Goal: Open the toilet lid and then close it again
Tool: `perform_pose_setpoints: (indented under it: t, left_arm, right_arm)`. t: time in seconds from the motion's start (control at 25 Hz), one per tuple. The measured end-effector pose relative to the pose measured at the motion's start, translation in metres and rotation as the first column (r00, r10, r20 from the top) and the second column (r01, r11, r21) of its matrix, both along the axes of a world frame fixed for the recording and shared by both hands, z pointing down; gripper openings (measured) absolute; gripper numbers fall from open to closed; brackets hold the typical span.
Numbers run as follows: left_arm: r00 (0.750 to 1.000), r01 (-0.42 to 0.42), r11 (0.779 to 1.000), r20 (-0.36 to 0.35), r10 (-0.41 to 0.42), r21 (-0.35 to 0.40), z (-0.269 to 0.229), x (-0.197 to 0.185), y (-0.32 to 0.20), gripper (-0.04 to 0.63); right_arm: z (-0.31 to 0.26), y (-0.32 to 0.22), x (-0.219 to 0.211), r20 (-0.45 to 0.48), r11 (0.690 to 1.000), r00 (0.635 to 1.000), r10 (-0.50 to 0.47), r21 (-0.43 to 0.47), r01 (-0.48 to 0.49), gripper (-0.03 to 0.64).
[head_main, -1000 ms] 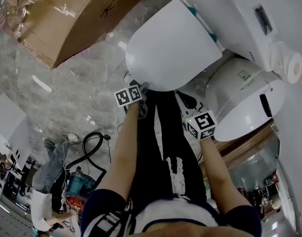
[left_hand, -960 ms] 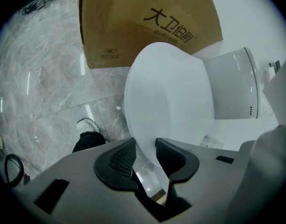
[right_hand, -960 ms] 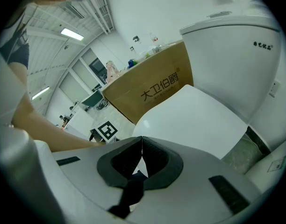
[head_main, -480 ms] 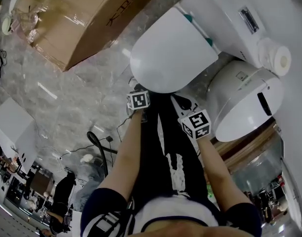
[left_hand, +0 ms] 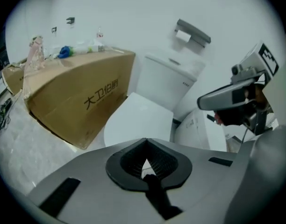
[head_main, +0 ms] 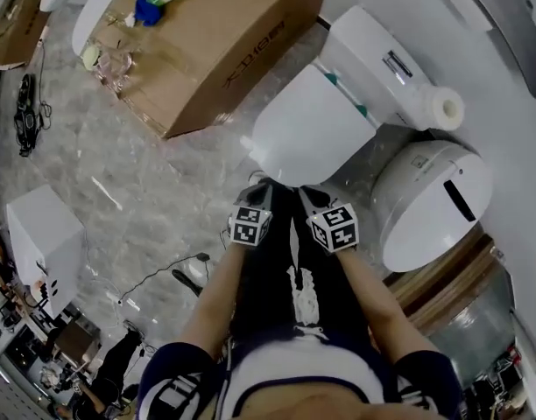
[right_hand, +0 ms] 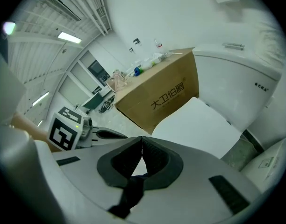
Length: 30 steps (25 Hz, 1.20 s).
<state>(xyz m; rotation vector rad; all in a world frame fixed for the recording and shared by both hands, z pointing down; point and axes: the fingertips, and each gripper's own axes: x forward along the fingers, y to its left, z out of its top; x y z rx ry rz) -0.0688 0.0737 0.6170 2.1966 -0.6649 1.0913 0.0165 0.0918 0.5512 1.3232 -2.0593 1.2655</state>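
The white toilet has its lid down flat over the bowl, with the tank behind it. Both grippers hang side by side short of the lid's front edge and touch nothing. My left gripper is shut and empty; in its own view the left gripper points at the lid, jaw tips together. My right gripper is shut and empty too. In the right gripper view the right gripper shows closed tips above the lid.
A big cardboard box lies left of the toilet with bottles on top. A white domed bin stands to the toilet's right, a paper roll beside the tank. A white cabinet and cables sit on the marble floor at left.
Both grippers have lifted and drawn back from the lid's front edge towards the person. The left gripper has rolled. The lid stays down.
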Motion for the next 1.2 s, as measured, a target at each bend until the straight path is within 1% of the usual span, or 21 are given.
perform_pose_setpoints:
  t: [0.12,0.2,0.28,0.36,0.52,0.6,0.72,0.88,1.2]
  left_arm:
    - [0.996,0.016,1.000,-0.088,-0.017,-0.009,-0.056,0.011,0.014,0.006]
    - [0.991,0.012,1.000,-0.132,-0.010,0.014,-0.085,0.019,0.016,0.006]
    - [0.987,0.016,0.999,-0.160,-0.008,0.050,-0.111,0.026,0.013,0.006]
    - [0.981,0.044,0.997,-0.191,-0.031,0.067,-0.135,0.029,0.015,0.006]
    - [0.960,0.121,0.988,-0.264,-0.093,0.093,-0.172,0.036,0.014,0.006]
    - [0.954,0.131,0.984,-0.284,-0.092,0.123,-0.189,0.040,0.016,0.006]
    - [0.945,0.130,0.976,-0.320,-0.068,0.175,-0.214,0.050,0.020,0.008]
    - [0.935,0.122,0.968,-0.354,-0.037,0.221,-0.243,0.058,0.021,0.008]
    - [0.928,0.142,0.954,-0.372,-0.036,0.263,-0.271,0.062,0.034,0.008]
  right_arm:
    - [-0.034,0.009,0.002,0.008,1.000,1.000,-0.001,0.022,0.001,0.009]
    - [-0.054,0.008,0.006,0.001,0.998,1.000,-0.010,0.058,0.009,0.009]
    - [-0.071,0.007,0.008,-0.013,0.995,0.999,-0.032,0.094,0.033,0.009]
    - [-0.089,0.013,0.006,-0.027,0.991,0.998,-0.062,0.121,0.064,0.009]
    - [-0.123,0.017,0.006,-0.048,0.973,0.993,-0.106,0.200,0.114,0.009]
    - [-0.139,0.020,0.004,-0.047,0.964,0.993,-0.109,0.240,0.117,0.009]
    - [-0.162,0.022,0.007,-0.046,0.949,0.994,-0.099,0.297,0.108,0.009]
    - [-0.183,0.022,0.010,-0.049,0.935,0.996,-0.079,0.342,0.091,0.009]
    - [-0.209,0.035,0.010,-0.029,0.916,0.999,-0.030,0.398,0.039,0.009]
